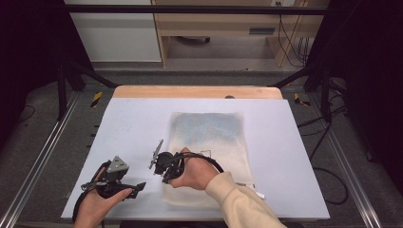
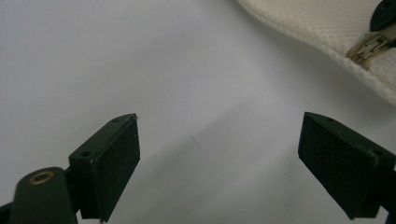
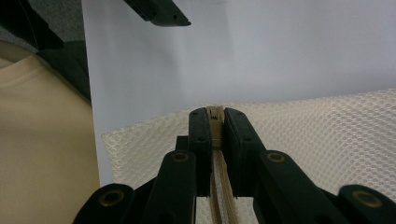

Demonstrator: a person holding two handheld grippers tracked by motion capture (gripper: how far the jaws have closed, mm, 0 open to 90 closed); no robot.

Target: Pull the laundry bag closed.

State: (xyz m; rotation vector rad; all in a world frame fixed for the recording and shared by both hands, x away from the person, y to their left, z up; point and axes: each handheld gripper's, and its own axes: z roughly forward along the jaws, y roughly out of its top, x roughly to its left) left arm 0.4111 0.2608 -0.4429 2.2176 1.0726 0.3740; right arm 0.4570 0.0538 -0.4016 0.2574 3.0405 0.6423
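We see the white rectangular tabletop (image 1: 142,123) evenly lit from above, while the surroundings fall dark. In the left gripper view, soft shadows cross it and the black padded jaws look slightly blurred; no glare anywhere.

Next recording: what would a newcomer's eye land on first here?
Most striking is the pale mesh bag lying flat in the middle of the white table, its far half tinted blue-grey. At its near left edge the right gripper has its jaws shut on the beige zipper strip. To the left, over bare table, the left gripper hangs with jaws wide open and nothing between them.
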